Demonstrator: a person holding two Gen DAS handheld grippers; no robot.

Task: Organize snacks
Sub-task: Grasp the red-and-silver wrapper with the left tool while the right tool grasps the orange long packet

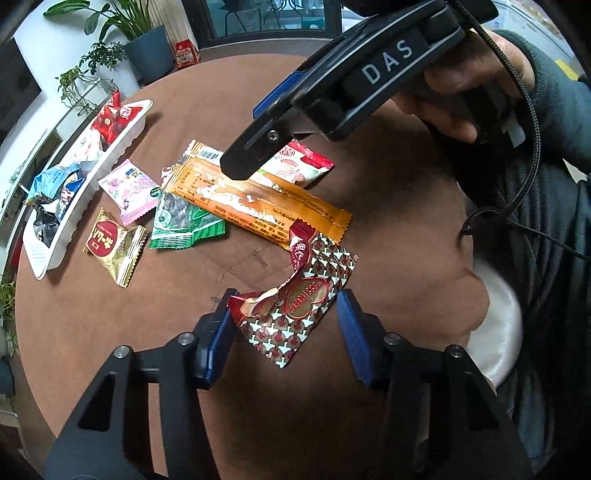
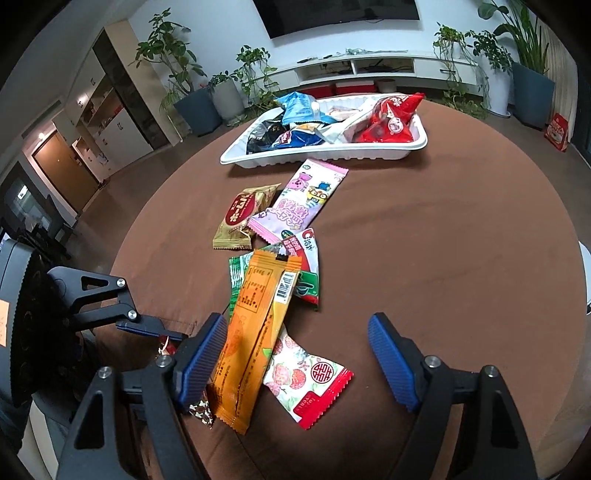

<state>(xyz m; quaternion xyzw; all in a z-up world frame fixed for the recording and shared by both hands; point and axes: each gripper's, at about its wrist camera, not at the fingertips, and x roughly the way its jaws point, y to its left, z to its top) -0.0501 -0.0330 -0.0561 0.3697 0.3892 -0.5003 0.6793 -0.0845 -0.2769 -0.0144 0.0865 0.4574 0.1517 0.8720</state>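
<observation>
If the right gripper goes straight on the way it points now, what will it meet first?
Probably the white lychee snack packet lying between the open fingers of the right gripper, with the long orange packet just beside its left finger. Depth is uncertain.

Round table (image 2: 443, 240) under a brown cloth. Behind it, a dark screen (image 2: 343, 14) hangs on the white wall above a low white shelf unit (image 2: 369, 68). Potted plants (image 2: 192, 96) stand along the wall on both sides, in grey and blue pots. Red box (image 2: 557, 133) on the floor at right; wooden door (image 2: 59, 170) at far left.
</observation>
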